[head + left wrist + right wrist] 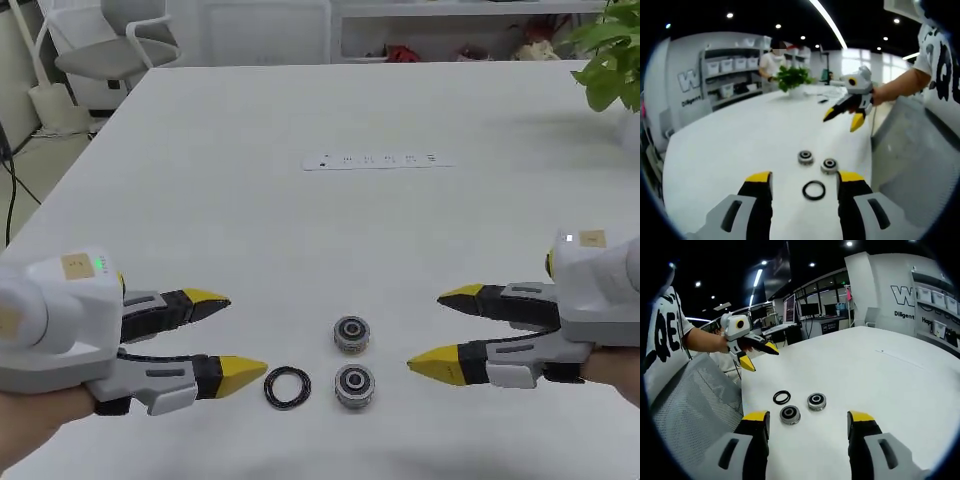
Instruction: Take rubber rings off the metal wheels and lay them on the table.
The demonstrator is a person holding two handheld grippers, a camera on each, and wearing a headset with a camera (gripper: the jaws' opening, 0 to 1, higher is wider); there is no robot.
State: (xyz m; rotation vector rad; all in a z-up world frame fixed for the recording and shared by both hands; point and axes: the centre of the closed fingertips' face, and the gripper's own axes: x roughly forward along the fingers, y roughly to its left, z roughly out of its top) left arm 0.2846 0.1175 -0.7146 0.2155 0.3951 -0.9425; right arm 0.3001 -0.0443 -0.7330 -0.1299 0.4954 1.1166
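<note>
Two small metal wheels sit on the white table, one farther [351, 333] and one nearer [355, 385] to me. A loose black rubber ring [287, 387] lies flat just left of the nearer wheel. My left gripper [225, 335] hovers open to the left of the ring, yellow tips pointing right. My right gripper [448, 330] hovers open to the right of the wheels, tips pointing left. In the left gripper view the ring [813, 190] lies between the jaws, with the wheels [806, 157] [829, 165] beyond. The right gripper view shows the wheels [790, 414] [816, 401] and the ring [781, 397] ahead.
A white power strip [378, 160] lies mid-table farther back. A green plant [612, 55] stands at the far right corner. An office chair [115, 45] is behind the table at the left. The table surface [300, 230] is wide and flat.
</note>
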